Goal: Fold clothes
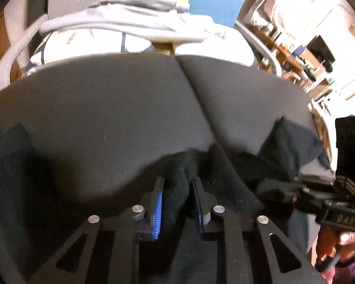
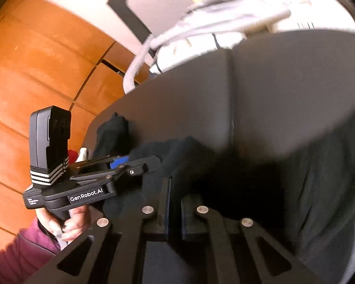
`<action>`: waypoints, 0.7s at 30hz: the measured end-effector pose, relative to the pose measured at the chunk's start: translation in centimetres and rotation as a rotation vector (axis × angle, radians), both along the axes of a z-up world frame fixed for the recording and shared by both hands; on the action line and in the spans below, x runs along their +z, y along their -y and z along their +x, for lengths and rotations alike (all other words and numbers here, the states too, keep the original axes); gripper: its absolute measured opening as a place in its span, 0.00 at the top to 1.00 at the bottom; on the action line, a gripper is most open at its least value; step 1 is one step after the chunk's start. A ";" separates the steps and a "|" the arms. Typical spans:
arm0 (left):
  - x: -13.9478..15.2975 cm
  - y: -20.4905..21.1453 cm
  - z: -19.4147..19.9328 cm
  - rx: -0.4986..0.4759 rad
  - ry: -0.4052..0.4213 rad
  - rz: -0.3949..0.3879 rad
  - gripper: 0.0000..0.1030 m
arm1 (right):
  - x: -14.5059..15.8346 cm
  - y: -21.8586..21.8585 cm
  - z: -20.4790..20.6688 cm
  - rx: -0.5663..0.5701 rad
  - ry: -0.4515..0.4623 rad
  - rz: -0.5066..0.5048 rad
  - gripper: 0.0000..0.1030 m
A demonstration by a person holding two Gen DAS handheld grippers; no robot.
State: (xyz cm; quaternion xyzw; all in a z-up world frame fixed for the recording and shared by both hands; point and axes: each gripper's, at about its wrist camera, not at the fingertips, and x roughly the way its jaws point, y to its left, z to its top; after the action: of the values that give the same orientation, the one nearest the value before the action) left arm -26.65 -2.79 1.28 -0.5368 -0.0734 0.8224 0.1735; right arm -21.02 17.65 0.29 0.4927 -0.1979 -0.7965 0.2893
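Black knit garment [image 1: 177, 189]: bunched on the grey cushion's [image 1: 120, 108] near edge.
Left gripper [image 1: 177, 201]: jaws pinching a fold of the garment.
Right gripper [image 2: 175, 203]: beside the left one, jaws pressed onto the same dark cloth.
Beyond cushion: pale grey hose [image 1: 101, 26].

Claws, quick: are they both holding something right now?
Left claw: shut on the black garment.
Right claw: shut on the same black garment.
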 end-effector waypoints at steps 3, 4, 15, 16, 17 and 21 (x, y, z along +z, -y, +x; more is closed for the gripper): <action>3.5 0.9 -1.4 0.057 -0.092 0.042 0.80 | 5.0 0.1 -2.5 0.006 -0.136 0.071 0.96; 4.8 1.1 -1.9 0.081 -0.143 0.042 0.80 | 6.9 0.3 -3.5 0.008 -0.203 0.112 0.96; 2.9 2.2 -7.4 0.297 -0.243 -0.289 0.67 | 0.9 1.5 -16.2 -0.145 -0.209 0.491 0.74; 2.2 3.2 -6.6 0.319 -0.226 -0.261 0.66 | 0.0 0.7 -16.0 -0.163 -0.178 0.492 0.74; 1.7 3.9 -5.4 0.340 -0.217 -0.226 0.66 | -0.9 -0.1 -15.8 -0.181 -0.147 0.493 0.74; 0.1 6.1 0.3 0.401 -0.246 -0.174 0.61 | -1.8 -0.6 -12.8 -0.134 -0.169 0.533 0.74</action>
State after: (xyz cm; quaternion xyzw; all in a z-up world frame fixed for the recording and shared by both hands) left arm -26.30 -8.86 1.37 -0.4205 -0.0857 0.9027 -0.0327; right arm -33.79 18.25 -1.47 0.4693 0.0110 -0.8758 0.1120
